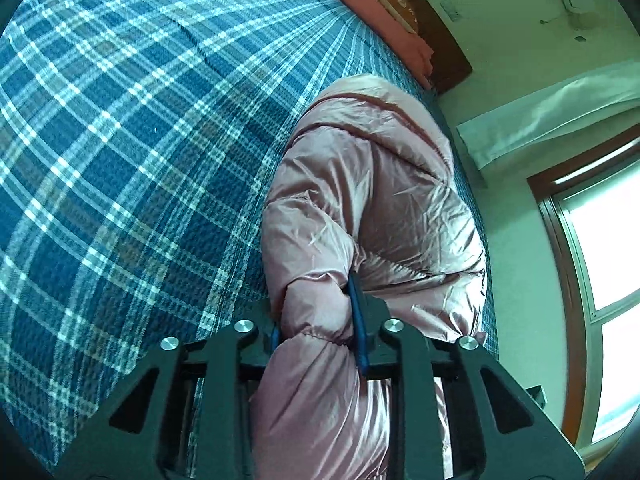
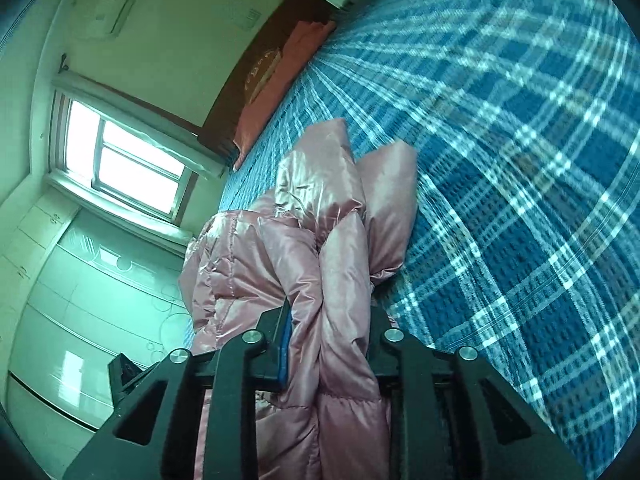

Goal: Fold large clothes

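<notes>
Both tongs (image 1: 316, 316) (image 2: 330, 328) clamped, angled downward.

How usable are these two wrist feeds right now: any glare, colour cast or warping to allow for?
Left wrist: green-teal cast, window blown out white, plaid bedspread lines bowed by the fisheye, sheen on the pink puffer jacket. Right wrist: same cast, window overexposed, jacket glossy with highlights, bedspread slightly smeared at the right edge.

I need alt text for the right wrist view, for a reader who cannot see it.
The right gripper has its jaws shut on bunched folds of a shiny pink puffer jacket, which lies on a bed with a blue plaid cover. Beyond are a pink pillow, a dark headboard and a bright window.
</notes>
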Demonstrator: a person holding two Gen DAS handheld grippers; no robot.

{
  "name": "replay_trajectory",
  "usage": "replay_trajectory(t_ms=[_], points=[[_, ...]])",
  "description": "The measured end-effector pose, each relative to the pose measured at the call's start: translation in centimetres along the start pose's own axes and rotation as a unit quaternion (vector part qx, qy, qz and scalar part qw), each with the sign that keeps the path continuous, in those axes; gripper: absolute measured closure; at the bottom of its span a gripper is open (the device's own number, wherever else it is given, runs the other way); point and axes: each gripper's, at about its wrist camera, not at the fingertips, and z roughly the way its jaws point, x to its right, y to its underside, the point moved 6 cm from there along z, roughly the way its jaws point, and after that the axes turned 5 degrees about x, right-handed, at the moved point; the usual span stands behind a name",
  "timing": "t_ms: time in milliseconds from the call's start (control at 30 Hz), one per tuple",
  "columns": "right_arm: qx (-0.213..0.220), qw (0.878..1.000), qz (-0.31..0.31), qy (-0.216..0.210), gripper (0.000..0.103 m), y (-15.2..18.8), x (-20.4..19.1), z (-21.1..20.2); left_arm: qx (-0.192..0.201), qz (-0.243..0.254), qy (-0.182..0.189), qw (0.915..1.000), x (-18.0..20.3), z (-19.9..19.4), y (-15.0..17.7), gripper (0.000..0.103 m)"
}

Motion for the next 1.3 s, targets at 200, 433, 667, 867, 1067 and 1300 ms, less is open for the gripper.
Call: replay_trajectory(t_ms=[200,433,667,867,1067,1300], points=[[0.002,1.0,-0.011,-0.027,0.084,0.7,-3.2,0.1,0.019,-0.008,0.001,0.9998,-0.6,-2.2,-1.7,0.083],[-0.021,0.998,-0.012,-0.064,0.084,1.9,-7.7,4.5,0.065,-0.009,-0.012,0.9978,-2.8,-5.4,-6.9,0.083],[-0.054,0.995,-0.004,-0.083,0.085,3.7,-10.9,10.5,0.084,-0.026,-0.042,0.9953,-6.8,-6.0,-11.9,0.083],[-0.068,0.995,0.005,-0.077,0.085,4.7,-11.3,12.9,0.083,-0.028,-0.056,0.9946,-8.8,-5.2,-13.6,0.083],[-0.075,0.995,0.011,-0.063,0.085,5.4,-11.0,13.9,0.08,-0.022,-0.06,0.9948,-9.2,-4.2,-14.0,0.083],[-0.078,0.995,0.008,-0.058,0.085,5.7,-11.0,14.1,0.082,-0.025,-0.057,0.9947,-9.6,-4.1,-13.7,0.083]])
